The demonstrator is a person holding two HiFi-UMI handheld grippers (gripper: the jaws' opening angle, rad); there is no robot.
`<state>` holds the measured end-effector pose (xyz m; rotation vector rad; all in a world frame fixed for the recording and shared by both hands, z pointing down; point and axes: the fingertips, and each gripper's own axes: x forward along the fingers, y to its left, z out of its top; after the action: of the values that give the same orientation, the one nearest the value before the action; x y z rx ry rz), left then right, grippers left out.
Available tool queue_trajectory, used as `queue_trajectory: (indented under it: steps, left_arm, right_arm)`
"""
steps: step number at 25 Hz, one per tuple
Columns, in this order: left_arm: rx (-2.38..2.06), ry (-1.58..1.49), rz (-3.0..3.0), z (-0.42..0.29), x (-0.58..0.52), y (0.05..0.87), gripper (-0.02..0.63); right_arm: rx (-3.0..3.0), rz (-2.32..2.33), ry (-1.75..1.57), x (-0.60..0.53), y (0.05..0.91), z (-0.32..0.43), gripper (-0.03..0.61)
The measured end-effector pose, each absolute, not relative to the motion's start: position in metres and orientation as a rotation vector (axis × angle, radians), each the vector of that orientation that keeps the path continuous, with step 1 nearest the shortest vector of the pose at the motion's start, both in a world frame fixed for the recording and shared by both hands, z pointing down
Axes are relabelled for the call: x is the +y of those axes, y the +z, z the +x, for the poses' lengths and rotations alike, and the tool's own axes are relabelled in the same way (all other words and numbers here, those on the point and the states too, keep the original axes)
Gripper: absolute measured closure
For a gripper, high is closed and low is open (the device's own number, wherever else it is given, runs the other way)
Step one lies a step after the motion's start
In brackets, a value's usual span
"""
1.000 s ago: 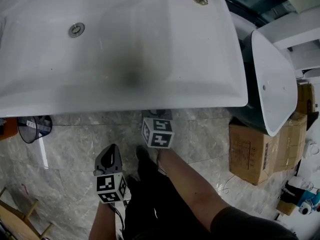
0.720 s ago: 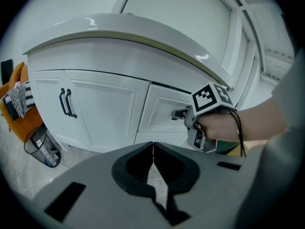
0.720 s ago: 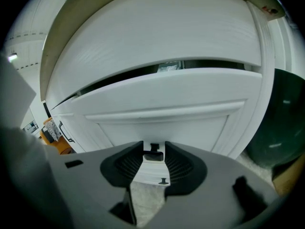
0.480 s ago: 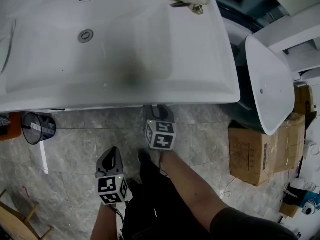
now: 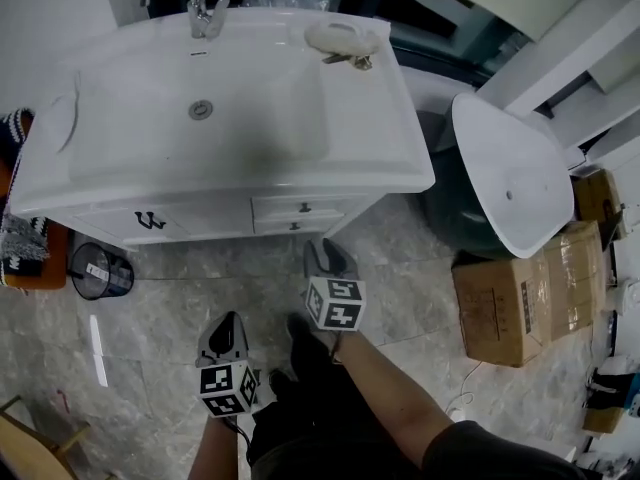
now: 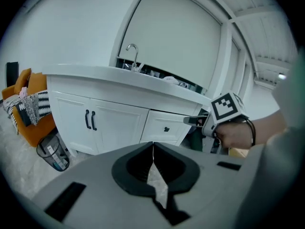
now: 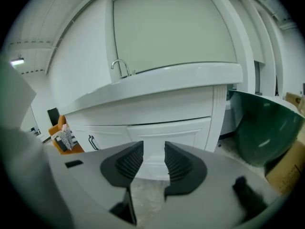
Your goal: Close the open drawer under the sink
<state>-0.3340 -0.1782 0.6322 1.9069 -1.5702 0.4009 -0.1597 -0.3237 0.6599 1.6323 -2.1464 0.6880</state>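
The white vanity (image 5: 60, 183) carries the sink, and two drawers sit below its right half. The upper drawer (image 5: 305, 207) and lower drawer (image 5: 296, 227), each with a dark knob, look level with the cabinet front. In the right gripper view the upper drawer (image 7: 167, 130) has a thin dark seam above it. My right gripper (image 5: 326, 255) is open and empty, a short way in front of the drawers and not touching them. My left gripper (image 5: 225, 326) hangs lower left, shut on nothing. Its own view shows the shut left gripper (image 6: 153, 147), the drawer (image 6: 164, 127) and the right gripper (image 6: 196, 120).
Double doors with black handles (image 5: 150, 220) are left of the drawers. A black wire bin (image 5: 100, 271) and an orange seat (image 5: 25, 243) stand at the left. At the right are a dark green tub with a white rim (image 5: 510, 183) and cardboard boxes (image 5: 505, 308).
The view has pulled back from the vanity, so its front with doors and drawers now shows. My right gripper, earlier under the sink's rim, now stands off from the front.
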Motion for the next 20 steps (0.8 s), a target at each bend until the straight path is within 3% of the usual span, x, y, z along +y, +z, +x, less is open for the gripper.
queue_trajectory:
  steps: [8, 20]
  left_arm:
    - [-1.528, 0.266, 2.000, -0.323, -0.131, 0.550, 0.598]
    - [-1.646, 0.258, 2.034, -0.283, -0.098, 0.487, 0.598]
  right_arm:
    - [-2.252, 1.572, 0.575, -0.244, 0.564, -0.160, 0.437]
    - [-2.417, 1.484, 0.388, -0.212, 0.473, -0.116, 0.437]
